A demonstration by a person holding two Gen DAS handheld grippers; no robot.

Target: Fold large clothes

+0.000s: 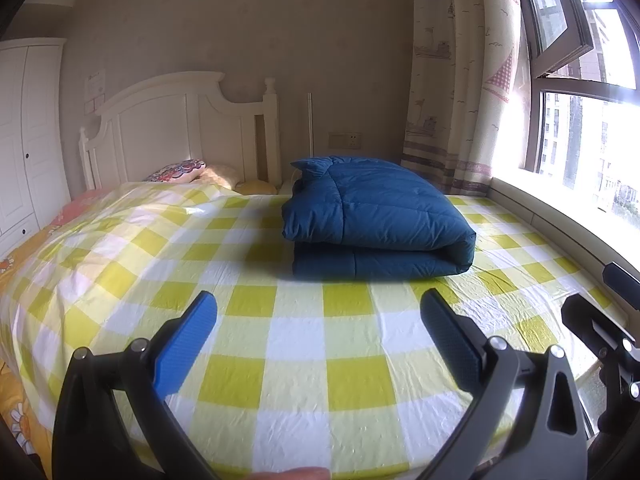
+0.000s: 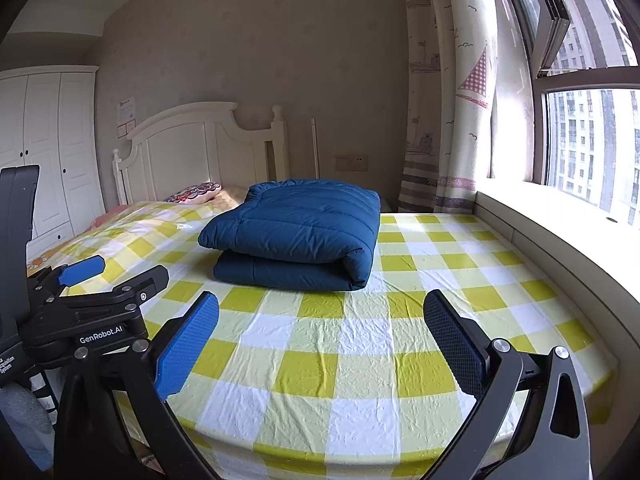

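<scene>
Hand-held grippers point(image 1: 320, 340) point(image 2: 322, 340) agape before folded quilt point(image 1: 372, 220)

A yellow, green and white checked bedsheet point(image 1: 296, 360) covers the bed, creased across its near half. At the far end stands a white panelled wooden headboard point(image 1: 176, 128) with a turned post. Below it lies a small cushion with a red and blue swirl pattern point(image 1: 176, 171). A white panelled wardrobe point(image 2: 48, 140) fills the left wall. On the right, a cream curtain printed with sailboats point(image 2: 460, 80) hangs beside the bright window point(image 2: 592, 136).
</scene>
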